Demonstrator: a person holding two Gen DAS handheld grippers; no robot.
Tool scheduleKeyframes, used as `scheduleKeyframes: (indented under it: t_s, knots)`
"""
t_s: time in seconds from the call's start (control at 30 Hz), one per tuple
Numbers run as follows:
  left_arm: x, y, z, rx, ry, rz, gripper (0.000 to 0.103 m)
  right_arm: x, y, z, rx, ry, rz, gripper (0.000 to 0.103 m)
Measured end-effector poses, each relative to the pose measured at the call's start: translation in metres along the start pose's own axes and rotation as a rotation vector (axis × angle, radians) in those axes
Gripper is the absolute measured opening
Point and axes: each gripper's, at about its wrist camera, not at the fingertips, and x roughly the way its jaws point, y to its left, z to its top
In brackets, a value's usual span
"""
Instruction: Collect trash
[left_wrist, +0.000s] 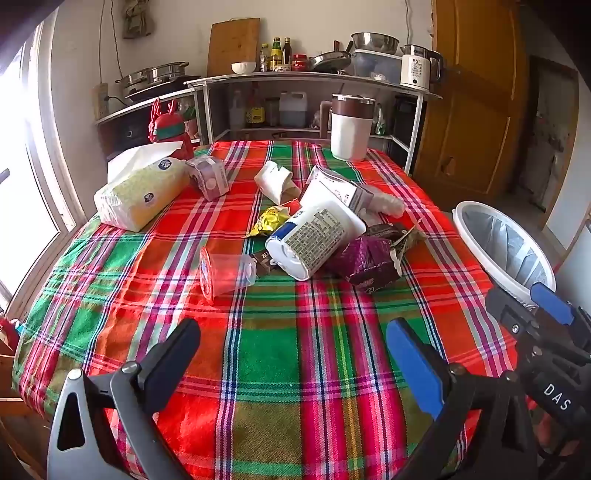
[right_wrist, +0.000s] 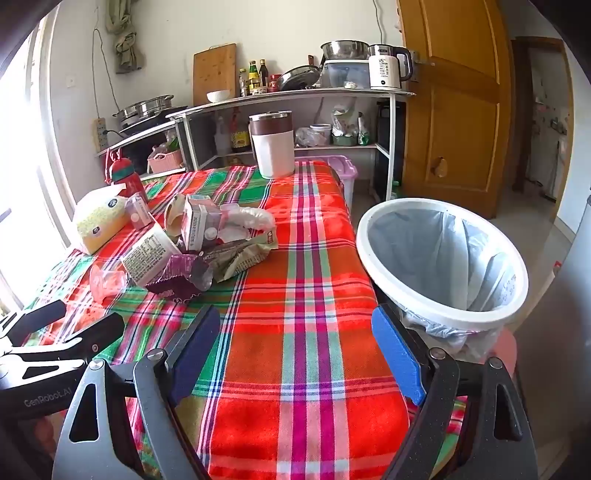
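Both jaws stand wide open and hold nothing: the left gripper and the right gripper hover over the near part of the counter, which is covered with a red and green plaid cloth.

The trash lies in one loose heap on the far side of the left gripper, near the middle of the counter. A white plastic tub lies on its side on top of the heap; I judge it light and stiff, but smooth and round, so it may slip or roll, and its open rim is probably the best place to take hold. Touching it on the right is a crumpled purple wrapper, soft and very light, easy to pinch at any fold. A small clear cup lies on its side just left of the tub; it looks thin and may crush under a hard grip. Beyond the tub are a yellow wrapper, a small white carton and a crumpled paper piece.

The white bin with a grey bag inside stands beside the right edge of the counter, near the right gripper, tilted toward the camera in that view.

The cloth is soft and could wrinkle under dragging. Further behind the heap are a tissue pack, a white and brown mug and kitchen shelves.
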Motion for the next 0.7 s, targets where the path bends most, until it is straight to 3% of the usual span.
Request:
scheduleKeyframes:
  t_s: [0.7]
  knots:
    - [0.0029,-0.0017,0.0016,-0.001,0.0,0.005,0.102,-0.0018,-0.002,-0.0002,0.012,-0.01,0.008,0.085]
